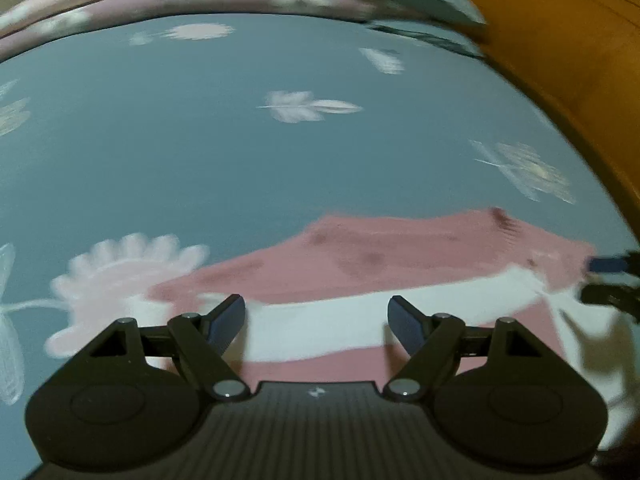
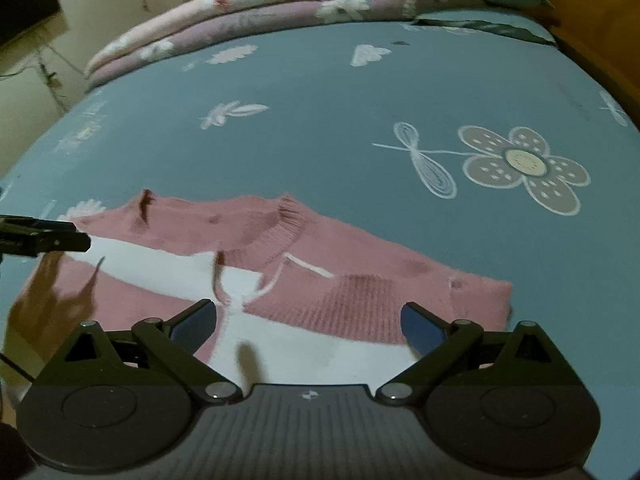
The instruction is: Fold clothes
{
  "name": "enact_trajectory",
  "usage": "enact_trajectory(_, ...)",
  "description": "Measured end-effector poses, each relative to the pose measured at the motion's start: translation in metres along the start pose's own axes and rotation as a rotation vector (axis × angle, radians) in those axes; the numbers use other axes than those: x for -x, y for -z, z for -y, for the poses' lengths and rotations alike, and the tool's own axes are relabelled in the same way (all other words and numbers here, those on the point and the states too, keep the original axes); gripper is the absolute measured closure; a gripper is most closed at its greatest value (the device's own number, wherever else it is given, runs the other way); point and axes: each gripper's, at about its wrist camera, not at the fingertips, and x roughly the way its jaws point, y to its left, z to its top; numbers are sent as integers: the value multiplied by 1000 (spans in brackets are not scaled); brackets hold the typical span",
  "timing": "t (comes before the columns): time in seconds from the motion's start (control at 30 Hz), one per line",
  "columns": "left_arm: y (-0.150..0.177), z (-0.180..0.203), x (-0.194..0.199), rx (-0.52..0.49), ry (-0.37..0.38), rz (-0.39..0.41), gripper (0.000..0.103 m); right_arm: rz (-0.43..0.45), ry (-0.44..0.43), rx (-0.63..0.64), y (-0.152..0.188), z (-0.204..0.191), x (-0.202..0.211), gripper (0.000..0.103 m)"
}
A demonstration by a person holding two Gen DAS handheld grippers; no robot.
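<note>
Both the left gripper (image 1: 316,320) and right gripper (image 2: 308,324) tilt downward, jaws spread wide, gripping nothing.

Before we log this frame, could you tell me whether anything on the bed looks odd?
Only mildly: the pink-and-white sweater lies skewed on the blue sheet, a loose white drawstring trailing from its ribbed collar. No damage or spill shows.

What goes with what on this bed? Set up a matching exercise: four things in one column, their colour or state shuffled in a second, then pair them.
Things
1. knitted sweater
2. printed bedsheet
3. folded floral quilts
4. right gripper

Colour or state
A. blue-grey with flower drawings
B. fingers wide apart, holding nothing
C. pink with white bands, lying flat
D. stacked at the bed's far end

Pairs: 1-C, 2-A, 3-D, 4-B
</note>
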Motion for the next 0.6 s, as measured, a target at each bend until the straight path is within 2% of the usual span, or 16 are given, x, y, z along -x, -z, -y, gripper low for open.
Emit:
enact_trajectory(0.07, 3, -11, -5, 50, -55, -18, 26, -3, -39, 8, -1, 1, -4, 2)
enact_trajectory(0.1, 4, -13, -4, 65, -59, -14, 26, -6, -53, 10, -1, 1, -7, 2)
enact_trajectory(0.33, 16, 7, 49, 96, -96, 17, 23, -1, -173, 57, -5, -2, -9, 2)
enact_trajectory(0.47, 42, 14, 53, 161, -128, -37, 23, -16, -231, 89, -11, -5, -11, 2)
enact_trajectory(0.6, 58, 12, 48, 171, -164, -103, 24, -23, -276, 109, -14, -4, -12, 2)
